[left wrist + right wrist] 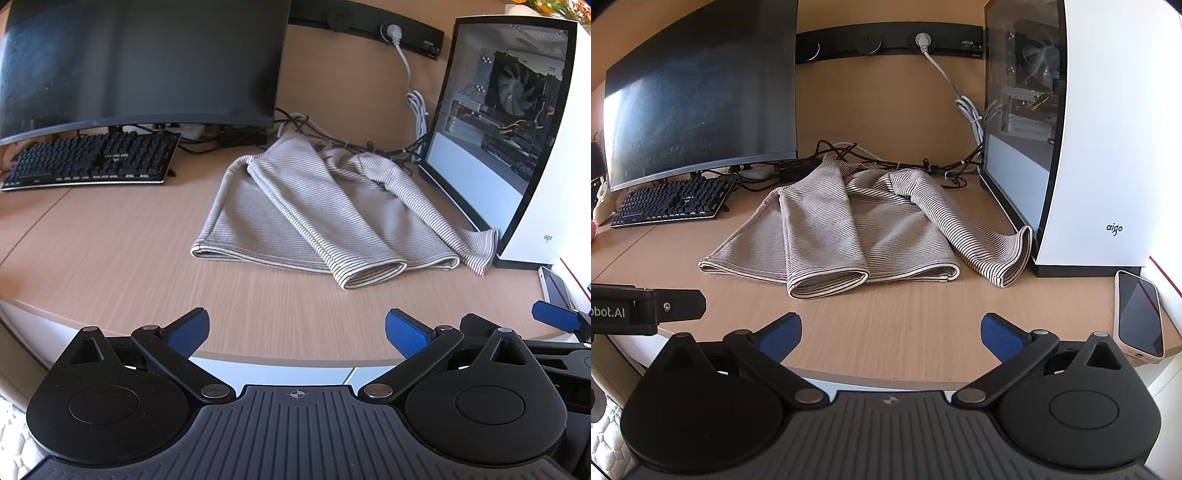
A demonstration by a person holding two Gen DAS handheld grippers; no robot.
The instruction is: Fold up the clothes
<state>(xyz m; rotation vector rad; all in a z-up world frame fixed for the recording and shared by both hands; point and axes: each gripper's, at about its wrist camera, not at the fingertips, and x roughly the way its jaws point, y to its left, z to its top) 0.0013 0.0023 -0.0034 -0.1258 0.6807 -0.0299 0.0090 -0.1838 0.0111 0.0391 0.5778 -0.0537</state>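
Observation:
A beige striped long-sleeve top (295, 210) (842, 229) lies on the wooden desk (129, 251) (886, 317). One sleeve is folded across its body; the other trails right, its cuff against the PC case. My left gripper (296, 332) hovers open over the desk's front edge, well short of the hem, nothing between its blue pads. My right gripper (891, 334) is likewise open and empty, just in front of the hem. A blue pad of the right gripper shows at the right edge of the left wrist view; part of the left gripper's body shows at the left of the right wrist view.
A dark monitor (140, 62) (701, 99) and black keyboard (92, 158) (672, 201) stand back left. A white PC case (517, 129) (1089, 129) stands at the right, tangled cables (879, 158) behind the top. A phone (1139, 317) lies near the front right edge.

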